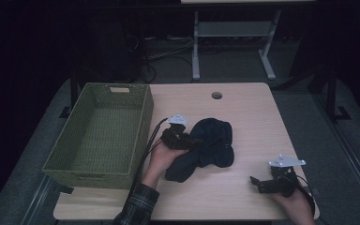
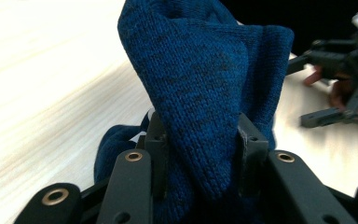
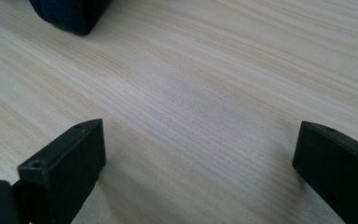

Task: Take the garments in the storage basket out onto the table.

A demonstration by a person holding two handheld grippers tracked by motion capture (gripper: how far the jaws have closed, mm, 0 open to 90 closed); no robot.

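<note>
Left gripper: closed on a fold of the dark blue knitted garment; in the left gripper view the knit is pinched between both black jaws and rises above them in a peak.
Left gripper, high view: held in the person's left hand, just right of the basket, at the garment's left edge.
Garment, place: crumpled near the middle of the bench, between the two grippers, its lower part lying on the wood.
Right gripper: open, jaws spread wide over bare wood with nothing between them.
Right gripper, high view: low at the bench's near right corner, well apart from the garment, in the person's right hand.
Basket: green woven, rectangular, on the left side of the bench, near the left gripper.
Sleeve: plaid, at the lower edge on the left arm.
</note>
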